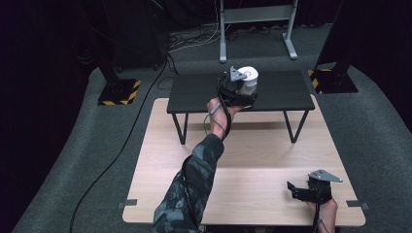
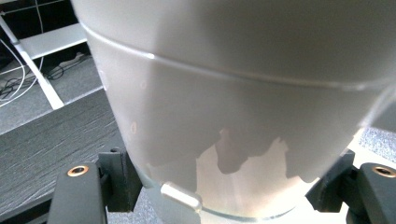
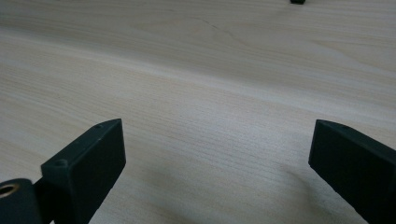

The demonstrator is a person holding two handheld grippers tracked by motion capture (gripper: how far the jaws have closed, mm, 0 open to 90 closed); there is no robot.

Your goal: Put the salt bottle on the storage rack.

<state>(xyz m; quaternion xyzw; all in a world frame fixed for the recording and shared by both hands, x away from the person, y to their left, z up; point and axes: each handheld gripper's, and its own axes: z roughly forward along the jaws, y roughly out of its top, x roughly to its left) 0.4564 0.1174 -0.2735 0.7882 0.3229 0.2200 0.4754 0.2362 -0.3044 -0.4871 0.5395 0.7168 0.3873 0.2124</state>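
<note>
left claw grips white container over black shelf | contents likely hidden | right claw open

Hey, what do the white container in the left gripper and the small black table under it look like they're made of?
The white round container looks like smooth, slightly glossy plastic: soft highlights and a thin moulded seam line run around it, though glazed ceramic is possible. The small black table seems to be dark wood-grain board with a matte finish, on thin black metal legs.
</note>
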